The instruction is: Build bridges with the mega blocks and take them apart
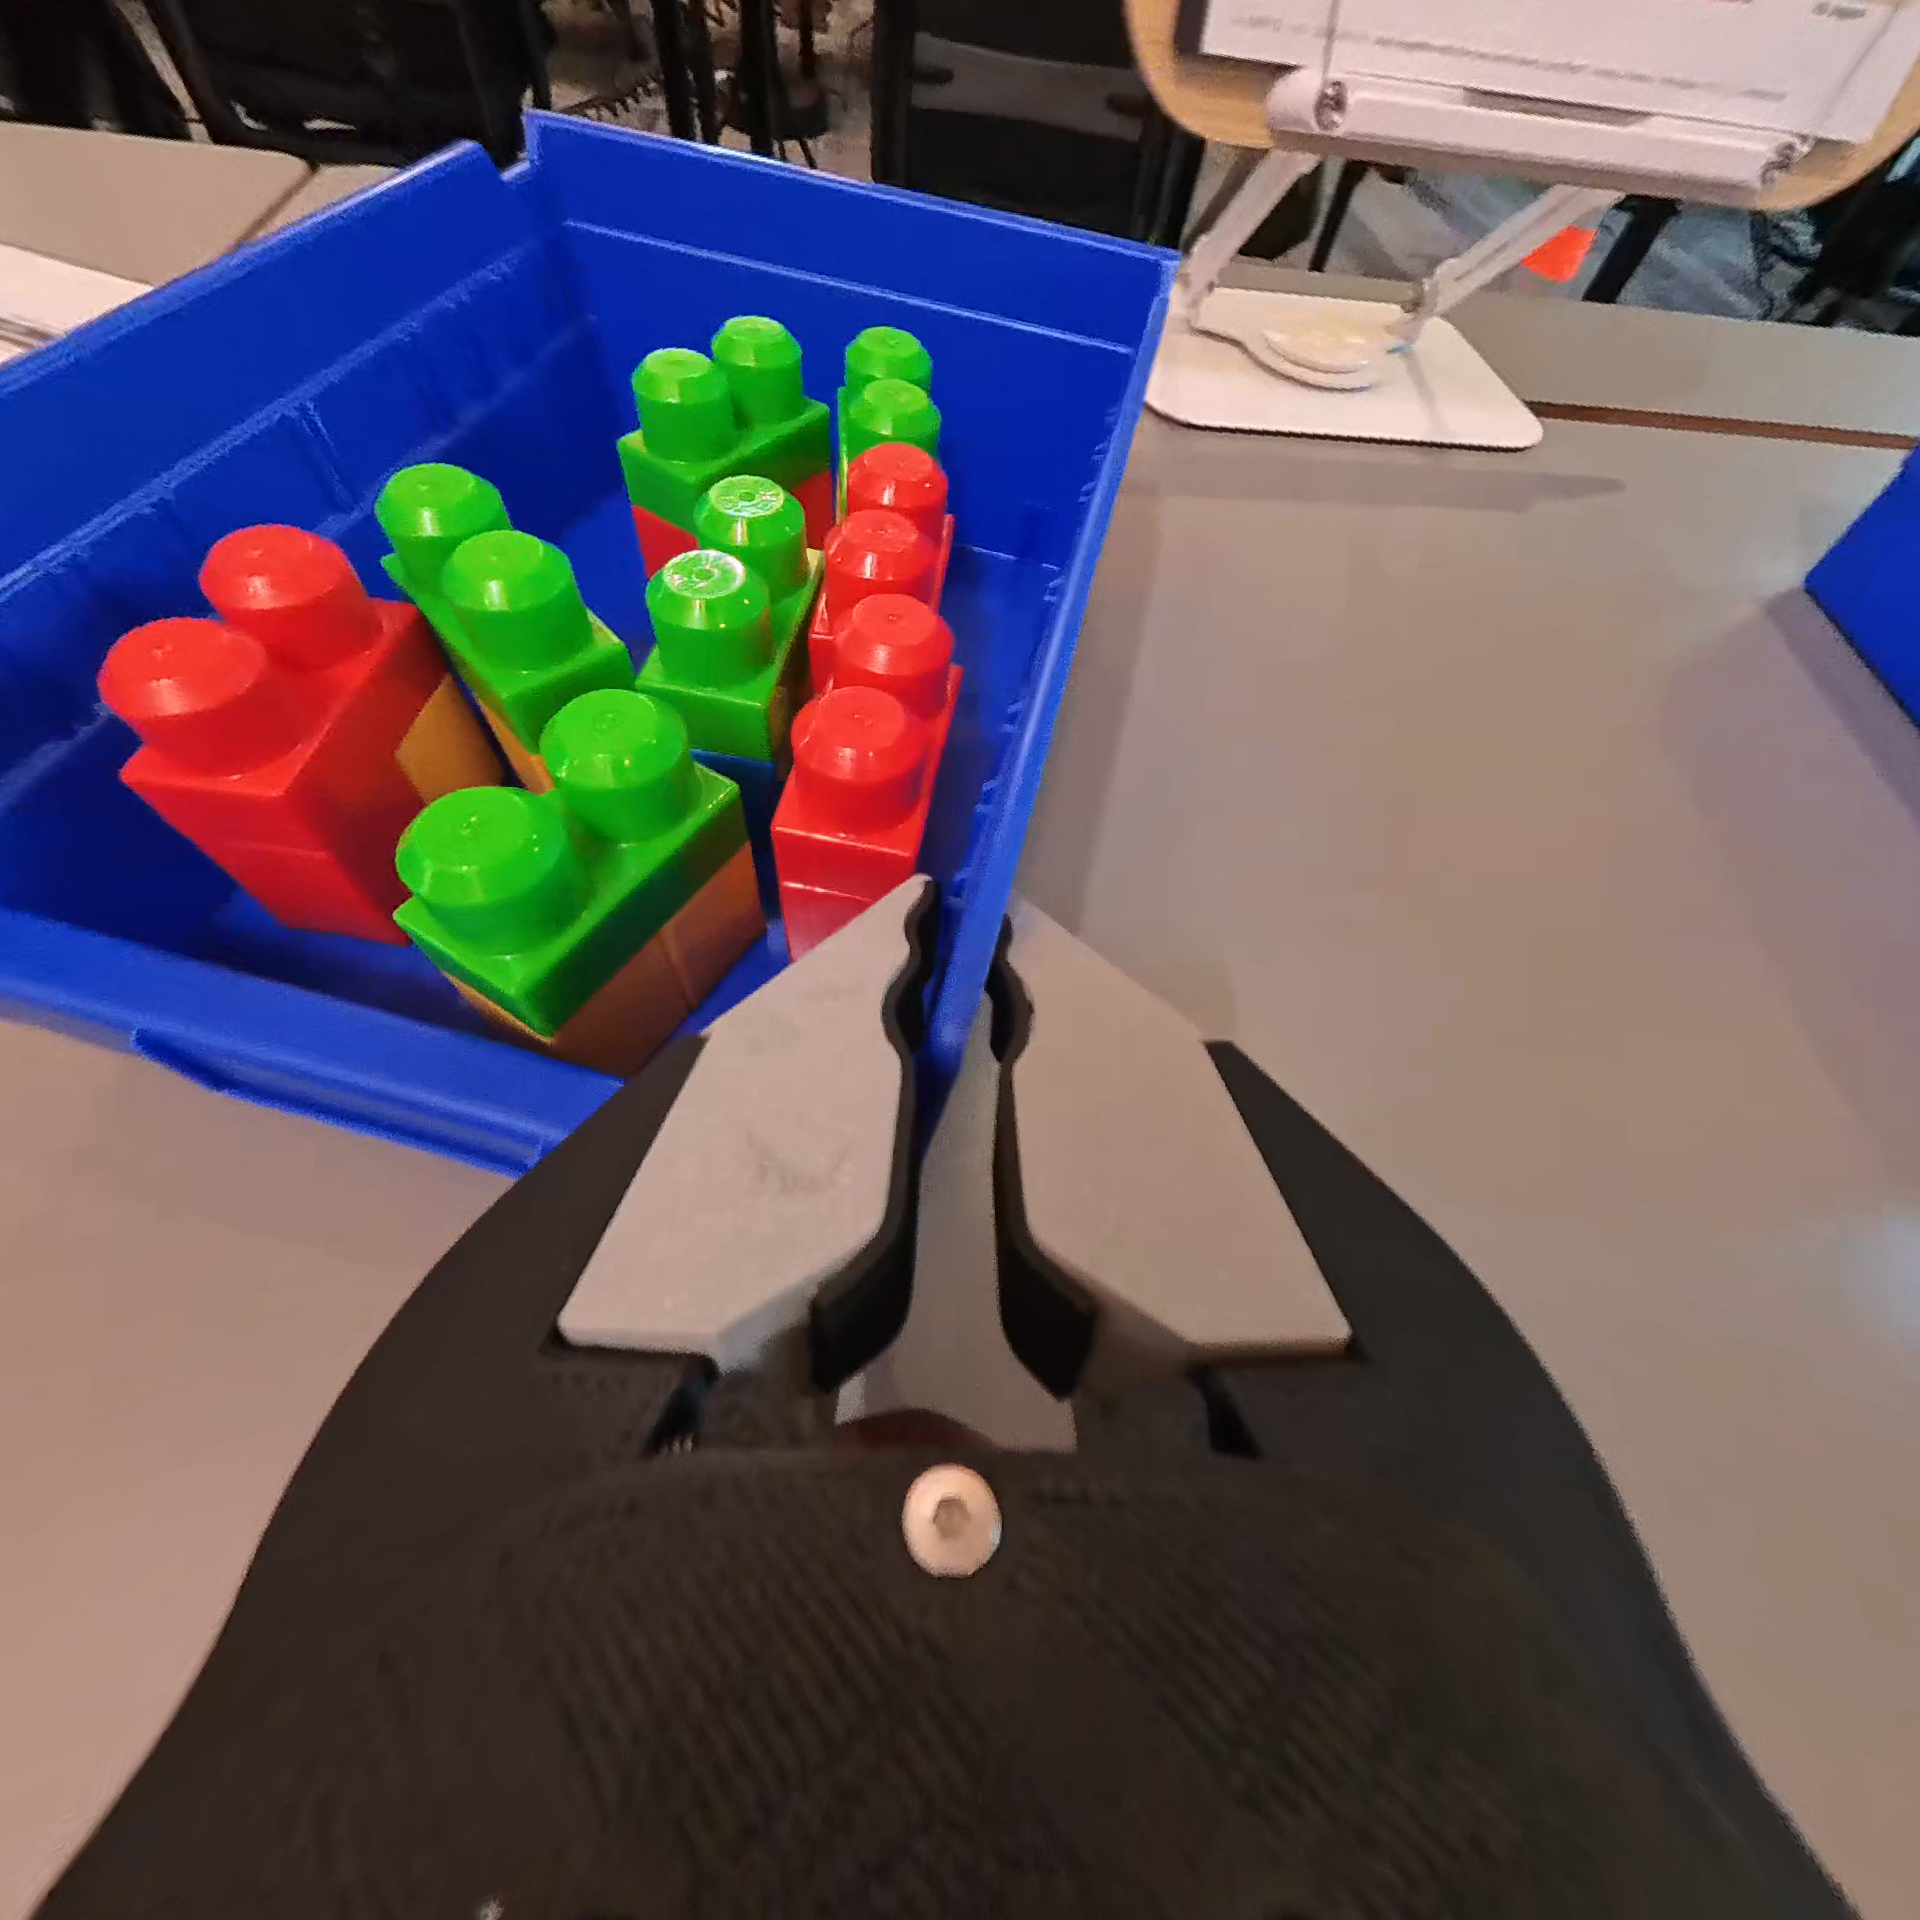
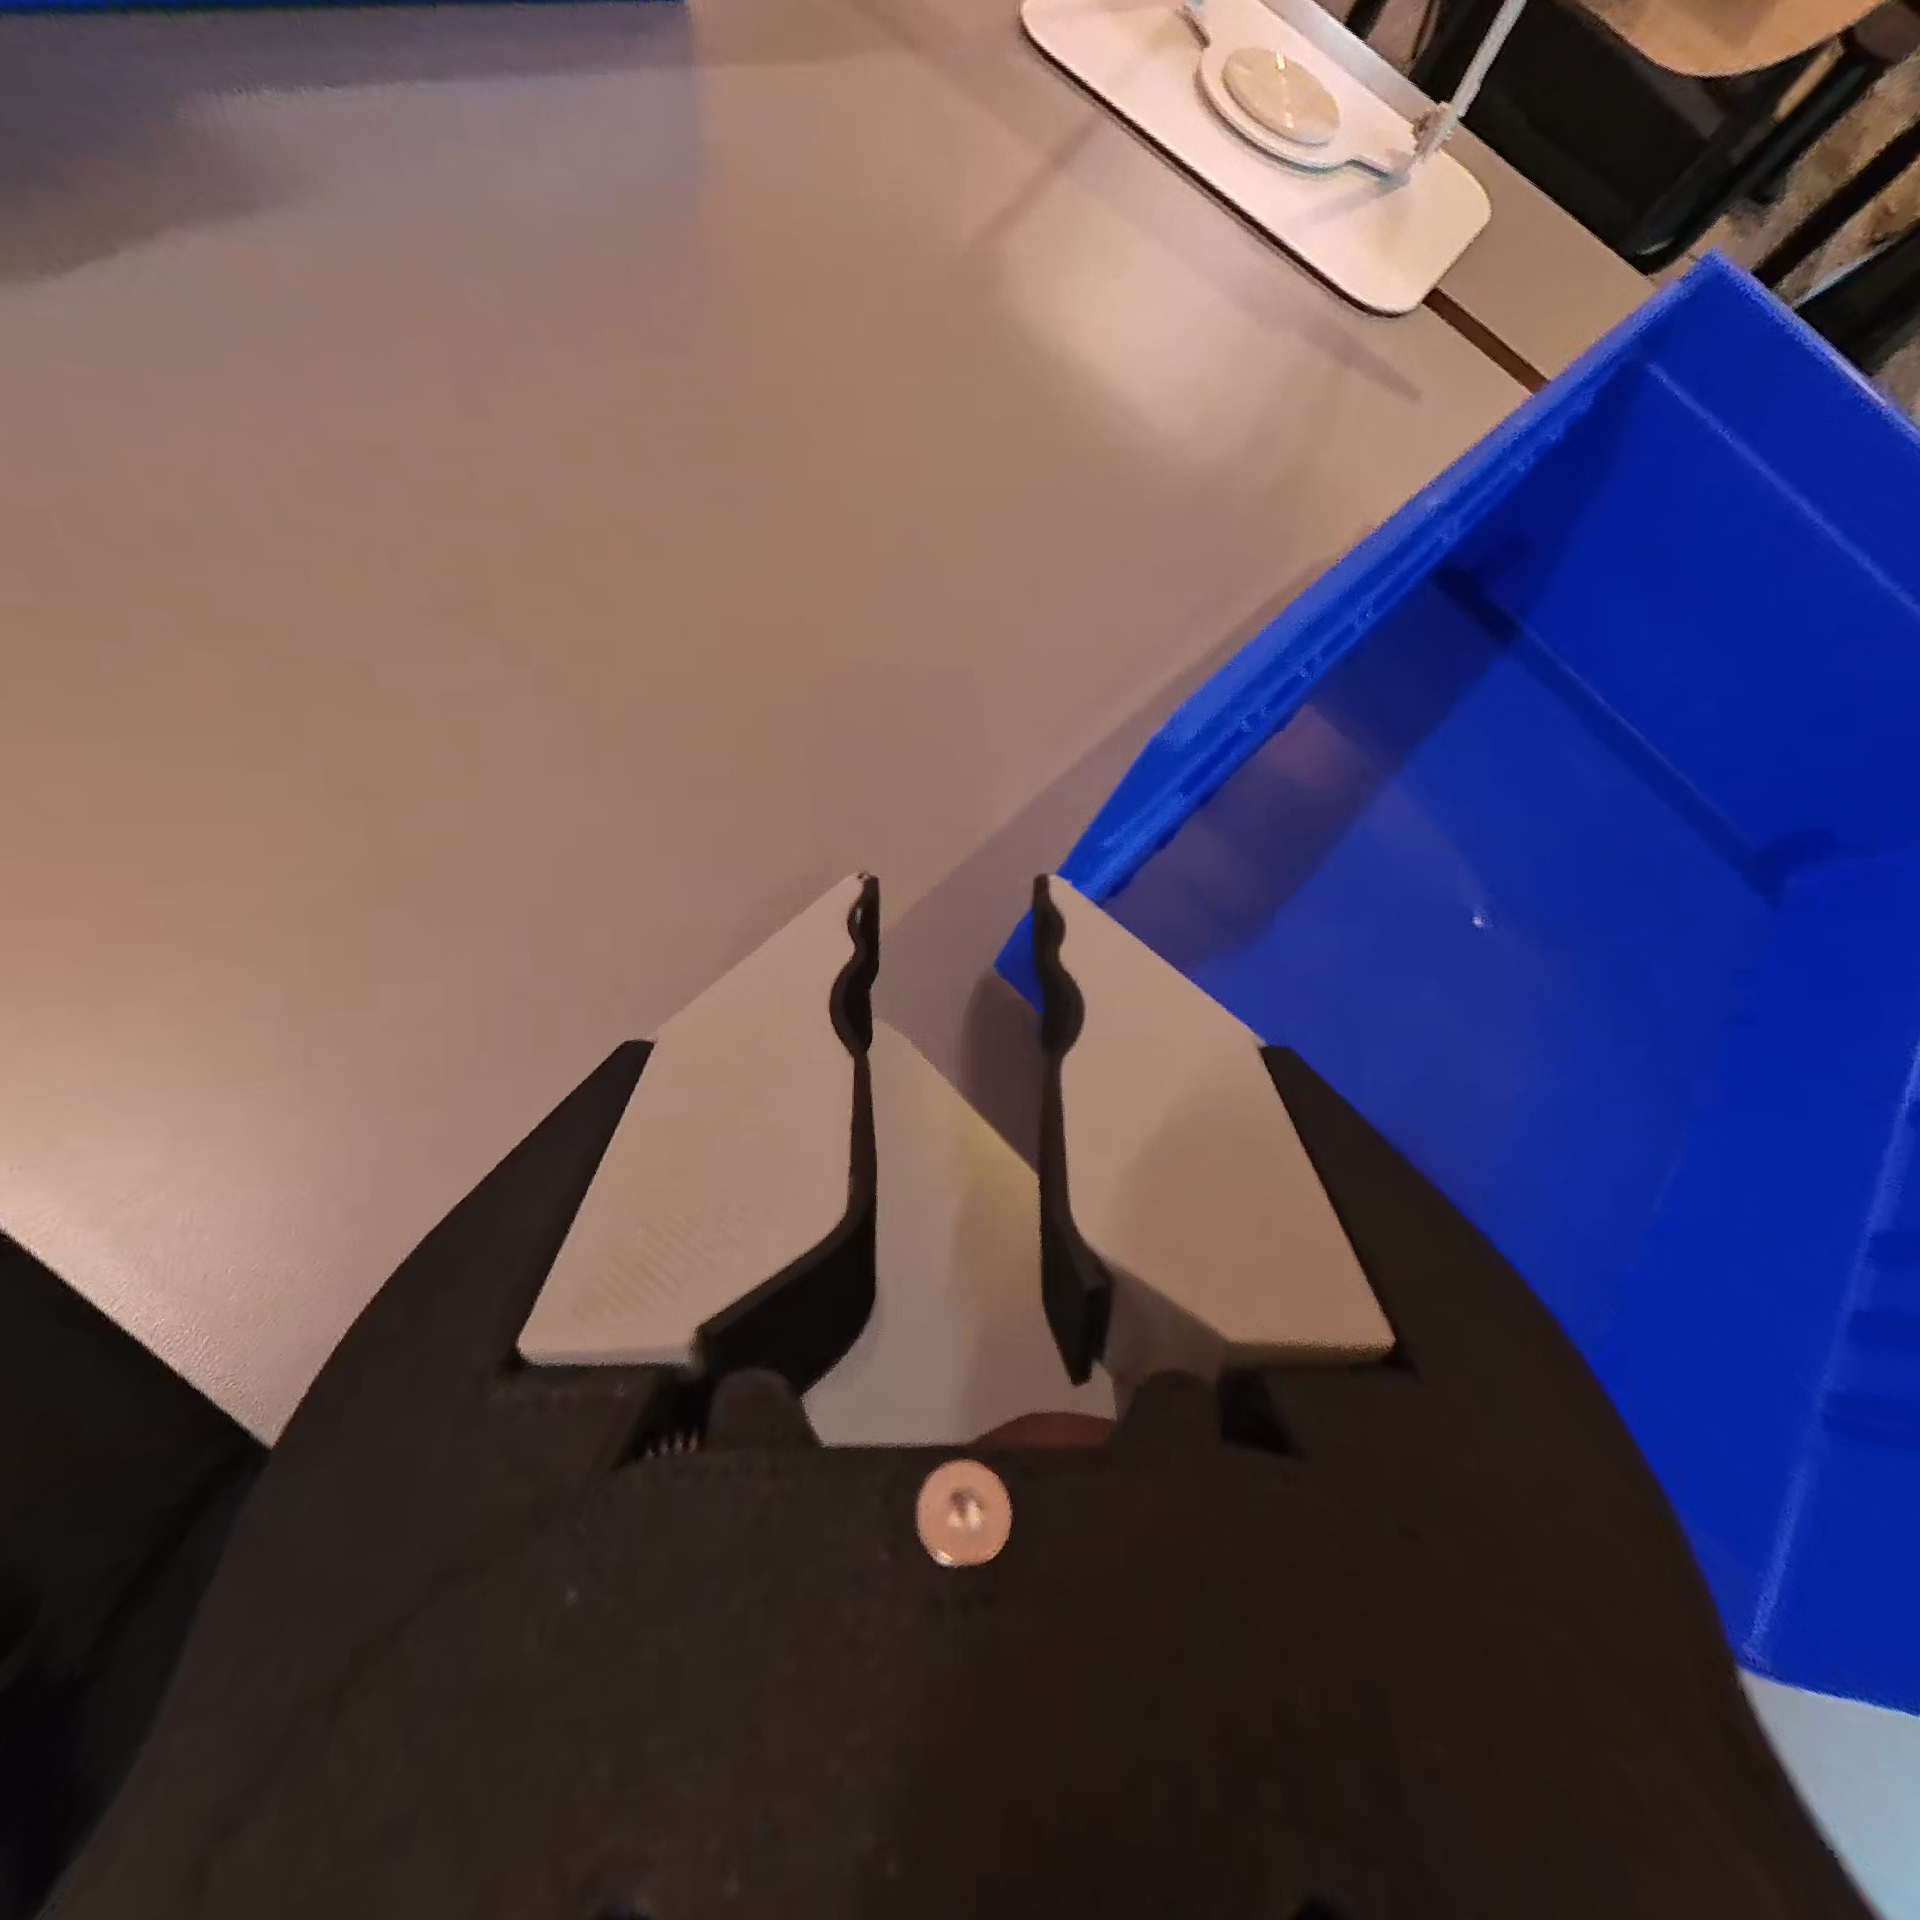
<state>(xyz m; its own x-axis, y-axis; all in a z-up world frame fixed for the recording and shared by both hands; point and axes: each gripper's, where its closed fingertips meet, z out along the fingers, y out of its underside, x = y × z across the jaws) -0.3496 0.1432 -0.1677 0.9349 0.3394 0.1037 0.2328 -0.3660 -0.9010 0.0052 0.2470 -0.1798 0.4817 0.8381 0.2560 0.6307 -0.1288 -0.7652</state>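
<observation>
While the left tool (image 1: 961,935) seemingly pinches the blue bin's wall (image 1: 971,997), the right tool (image 2: 956,914) hovers apart, bare.

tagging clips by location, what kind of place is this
Probably an office or classroom-like workroom: grey tables, dark chair legs behind, and a white desk stand beside a blue bin of blocks.

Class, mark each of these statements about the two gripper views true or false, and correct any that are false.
1. The bin in the left wrist view holds red and green blocks. True.
2. The bin in the right wrist view is full of blocks. False: no blocks show in it.
3. The right gripper holds a red block. False: its jaws stand apart, nothing between them.
4. A white stand sits on the table. True.
</observation>
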